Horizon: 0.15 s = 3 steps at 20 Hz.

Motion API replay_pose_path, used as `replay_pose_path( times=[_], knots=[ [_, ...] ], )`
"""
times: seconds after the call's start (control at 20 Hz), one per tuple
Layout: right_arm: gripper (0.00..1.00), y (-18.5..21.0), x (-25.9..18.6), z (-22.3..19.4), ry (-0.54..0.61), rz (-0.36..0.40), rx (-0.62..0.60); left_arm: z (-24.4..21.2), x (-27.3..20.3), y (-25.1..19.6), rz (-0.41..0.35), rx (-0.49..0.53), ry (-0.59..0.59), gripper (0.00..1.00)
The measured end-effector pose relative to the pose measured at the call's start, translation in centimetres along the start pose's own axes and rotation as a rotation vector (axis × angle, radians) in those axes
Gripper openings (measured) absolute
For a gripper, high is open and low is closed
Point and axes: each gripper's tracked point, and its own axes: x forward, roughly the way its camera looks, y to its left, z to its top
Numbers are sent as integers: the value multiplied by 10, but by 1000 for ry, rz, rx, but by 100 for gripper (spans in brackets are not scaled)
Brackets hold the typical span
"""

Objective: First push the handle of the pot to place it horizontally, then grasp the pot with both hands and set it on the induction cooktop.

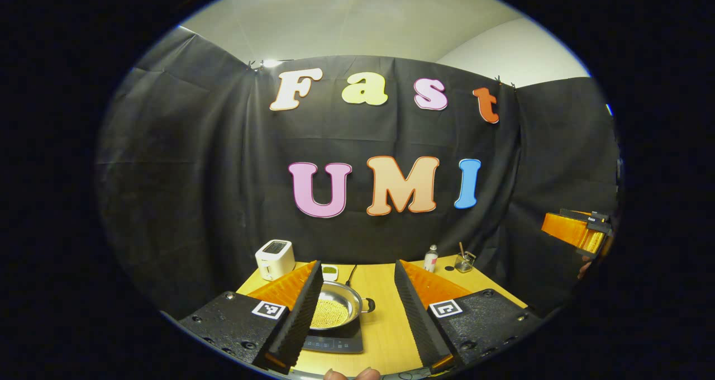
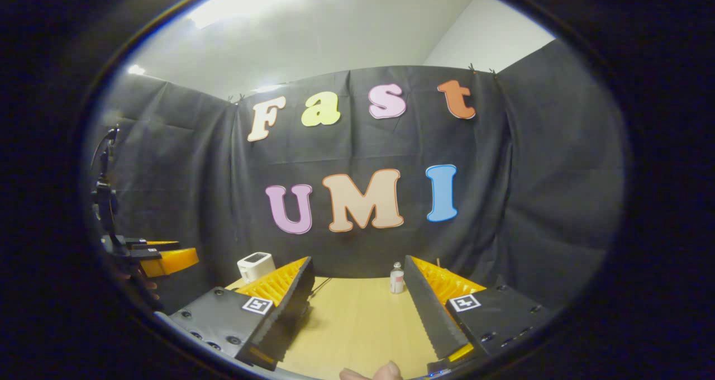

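Observation:
A steel pot (image 1: 335, 308) holding pale yellow grains sits on the black induction cooktop (image 1: 335, 344) at the table's near left, its short dark handle (image 1: 370, 305) pointing right. My left gripper (image 1: 357, 268) is open and held back above the table, with the pot showing beside its left finger. Its fingers hold nothing. My right gripper (image 2: 357, 260) is open too, over bare wood, with nothing between its fingers. The right gripper (image 1: 581, 232) also appears far off at the right edge of the left gripper view, and the left gripper (image 2: 162, 257) at the left edge of the right gripper view.
On the wooden table (image 1: 385, 318) stand a white toaster (image 1: 275, 259) at back left, a small dish (image 1: 329, 270) behind the pot, a small bottle (image 1: 430, 258) and a glass jar (image 1: 465, 262) at back right. The toaster (image 2: 256, 266) and bottle (image 2: 396, 278) show again in the right gripper view.

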Motion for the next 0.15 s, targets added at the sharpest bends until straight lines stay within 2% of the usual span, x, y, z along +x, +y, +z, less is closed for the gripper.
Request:
replay_pose_path(
  times=[0.15],
  knots=[
    [93,-12,-2,-8,26,-8,14,3,1,-13,-16,9,-3,78]
  ],
)
